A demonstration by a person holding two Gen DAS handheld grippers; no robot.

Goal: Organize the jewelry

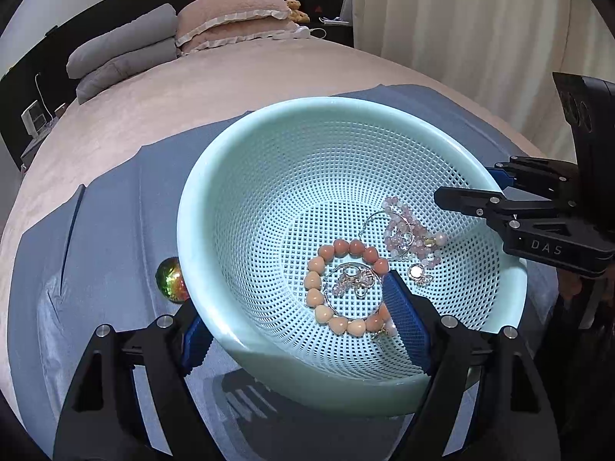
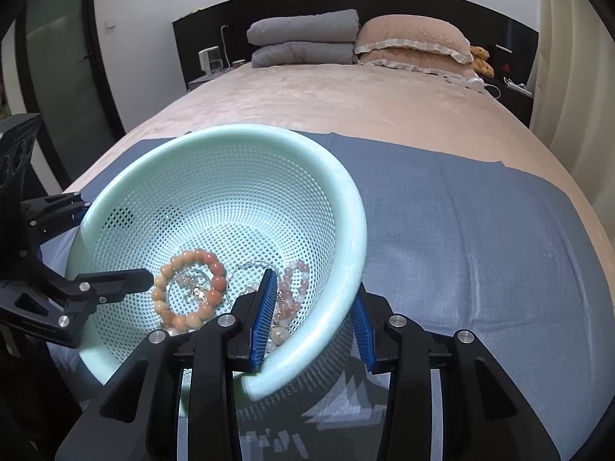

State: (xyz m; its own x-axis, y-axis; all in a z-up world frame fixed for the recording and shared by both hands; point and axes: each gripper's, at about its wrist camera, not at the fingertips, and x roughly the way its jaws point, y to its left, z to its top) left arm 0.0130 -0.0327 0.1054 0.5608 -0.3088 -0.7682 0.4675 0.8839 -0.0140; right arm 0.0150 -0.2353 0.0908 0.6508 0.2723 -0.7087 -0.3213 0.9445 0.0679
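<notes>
A mint-green mesh basket stands tilted on a blue cloth on the bed. Inside lie a peach heart-bead bracelet, a pale pink bead bracelet, silver rings and charms and a pearl piece. My left gripper straddles the basket's near rim, one finger inside, one outside. My right gripper straddles the opposite rim the same way. Both sets of jaws stand wide with the wall between them; contact is unclear.
An iridescent round ornament lies on the blue cloth just left of the basket. Grey quilts, pink pillows and a teddy bear sit at the bed's head. Curtains hang at the right.
</notes>
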